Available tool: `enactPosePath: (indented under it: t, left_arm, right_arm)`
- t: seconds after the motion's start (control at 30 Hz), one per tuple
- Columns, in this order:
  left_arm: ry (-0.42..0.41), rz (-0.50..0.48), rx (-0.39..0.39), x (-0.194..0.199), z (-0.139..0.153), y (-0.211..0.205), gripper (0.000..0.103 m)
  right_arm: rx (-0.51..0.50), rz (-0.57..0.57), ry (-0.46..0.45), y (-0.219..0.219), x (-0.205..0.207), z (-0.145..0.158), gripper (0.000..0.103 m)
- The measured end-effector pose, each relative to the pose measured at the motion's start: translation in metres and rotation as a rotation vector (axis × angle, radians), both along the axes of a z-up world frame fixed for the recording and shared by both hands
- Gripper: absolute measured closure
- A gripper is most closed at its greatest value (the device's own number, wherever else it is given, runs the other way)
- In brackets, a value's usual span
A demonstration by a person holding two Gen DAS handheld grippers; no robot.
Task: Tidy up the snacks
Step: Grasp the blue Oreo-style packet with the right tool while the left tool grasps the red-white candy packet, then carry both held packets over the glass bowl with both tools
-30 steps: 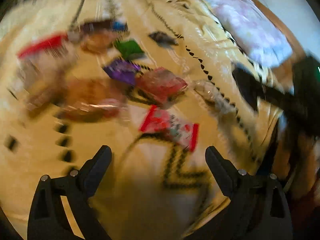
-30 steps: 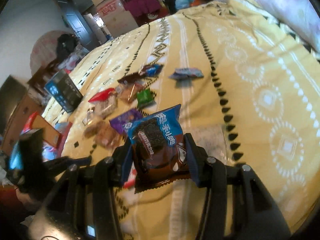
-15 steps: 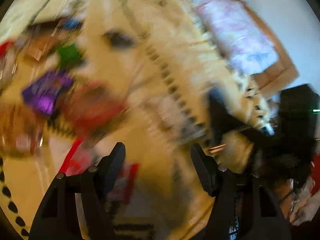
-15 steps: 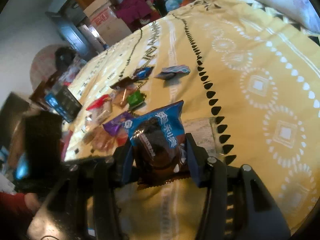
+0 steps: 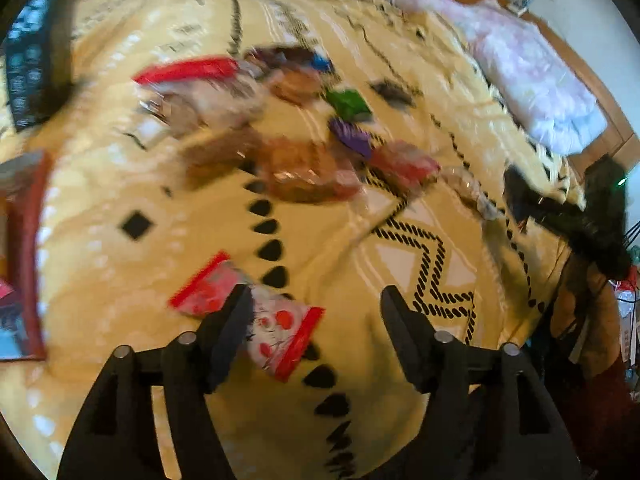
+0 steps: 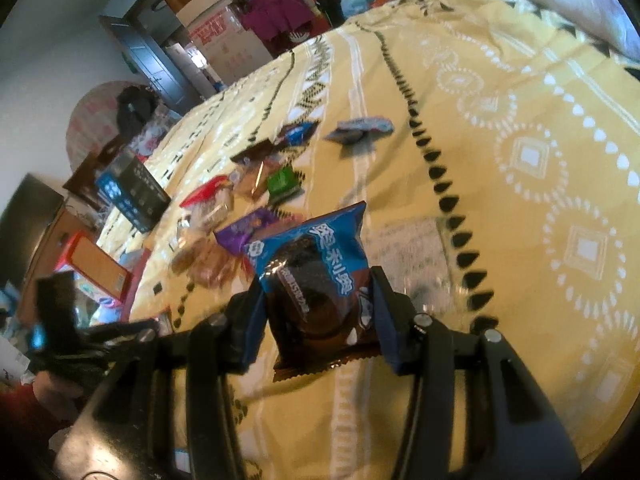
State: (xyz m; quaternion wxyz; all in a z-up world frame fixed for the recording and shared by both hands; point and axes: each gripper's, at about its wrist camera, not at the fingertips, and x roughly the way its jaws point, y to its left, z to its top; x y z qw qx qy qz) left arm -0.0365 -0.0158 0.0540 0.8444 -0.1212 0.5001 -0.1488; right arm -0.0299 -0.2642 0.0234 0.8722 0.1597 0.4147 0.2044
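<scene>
My right gripper (image 6: 316,296) is shut on a blue and brown cookie packet (image 6: 312,264), held upright above the yellow bedspread (image 6: 500,220). My left gripper (image 5: 316,308) hovers over the bed with its jaws opening and no pad pressing on anything. A red-and-white snack packet (image 5: 276,328) lies flat on the bedspread (image 5: 100,272), partly hidden behind the left finger (image 5: 228,328). Further off lies a blurred heap of snacks: a red-topped bag (image 5: 188,70), brown bread packs (image 5: 304,168), a green packet (image 5: 348,104), a purple one (image 5: 352,136).
A dark printed box (image 5: 36,60) stands at the bed's left edge, with a red-rimmed box (image 5: 24,248) nearer. A pink pillow (image 5: 532,72) lies far right. In the right wrist view an orange box (image 6: 96,264) sits beside the bed and a clear packet (image 6: 408,248) lies behind the held one.
The left gripper swung right, then back left over the bed; its jaws stand narrower than a second ago, and the red-and-white packet now lies by its left finger. The right gripper keeps its packet.
</scene>
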Motion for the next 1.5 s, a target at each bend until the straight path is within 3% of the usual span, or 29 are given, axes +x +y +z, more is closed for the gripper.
enactPosePath:
  t: [0.03,0.2,0.27,0.33,0.4,0.53,0.6,0.67,0.73,0.83,1.0,1.13,1.2,1.27,1.3,1.33,1.5]
  left_arm:
    - [-0.020,0.027,0.003,-0.002,0.001,0.005,0.025]
    - [-0.060,0.185,0.041,-0.008,0.001,0.015,0.023]
    - [-0.006,0.204,0.030,-0.010,-0.007,0.018,0.022]
    - [0.135,0.229,0.063,-0.003,-0.026,0.014,0.023]
    - [0.145,0.243,0.056,-0.001,-0.032,0.010,0.022]
    - [0.080,0.154,0.134,0.019,-0.033,-0.011,0.022]
    - [0.012,0.039,0.072,0.035,-0.029,-0.025,0.023]
    - [-0.065,-0.020,0.079,0.042,-0.020,-0.035,0.023]
    - [-0.084,-0.005,0.127,0.044,-0.016,-0.034,0.022]
    - [-0.040,0.066,0.104,0.040,-0.021,-0.022,0.017]
    - [-0.015,0.070,0.144,0.031,-0.034,-0.027,0.016]
    - [-0.040,0.098,0.196,0.036,-0.038,-0.035,0.016]
    - [-0.065,0.082,0.262,0.038,-0.042,-0.041,0.020]
    - [-0.081,0.063,0.291,0.037,-0.046,-0.043,0.040]
    - [-0.094,0.057,0.299,0.035,-0.046,-0.044,0.044]
    - [-0.097,0.053,0.298,0.034,-0.045,-0.044,0.058]
    - [-0.129,0.052,0.238,0.023,-0.030,-0.036,0.061]
  right_arm:
    - [-0.001,0.000,0.006,0.000,-0.002,-0.002,0.054]
    - [-0.009,0.005,0.039,-0.002,-0.008,-0.013,0.054]
    - [-0.010,0.004,0.039,-0.004,-0.010,-0.014,0.054]
    - [-0.015,0.001,0.045,-0.004,-0.010,-0.015,0.053]
    - [-0.019,0.001,0.053,-0.004,-0.008,-0.018,0.053]
    - [-0.005,0.002,0.054,-0.003,-0.008,-0.019,0.053]
    - [-0.002,0.006,0.060,-0.001,-0.008,-0.022,0.053]
    - [-0.004,0.011,0.065,0.001,-0.008,-0.023,0.053]
    - [-0.007,0.016,0.070,0.003,-0.008,-0.024,0.053]
    - [-0.042,0.033,0.071,0.009,-0.008,-0.026,0.053]
    - [-0.119,0.066,0.081,0.023,-0.007,-0.033,0.052]
    - [-0.197,0.074,0.068,0.034,-0.008,-0.037,0.051]
    - [-0.225,0.074,0.060,0.038,-0.007,-0.042,0.050]
    - [-0.233,0.066,0.053,0.039,-0.007,-0.046,0.051]
    - [-0.238,0.060,0.050,0.040,-0.007,-0.047,0.052]
    - [-0.242,0.055,0.042,0.040,-0.007,-0.047,0.052]
    - [-0.231,0.027,0.013,0.039,-0.014,-0.042,0.055]
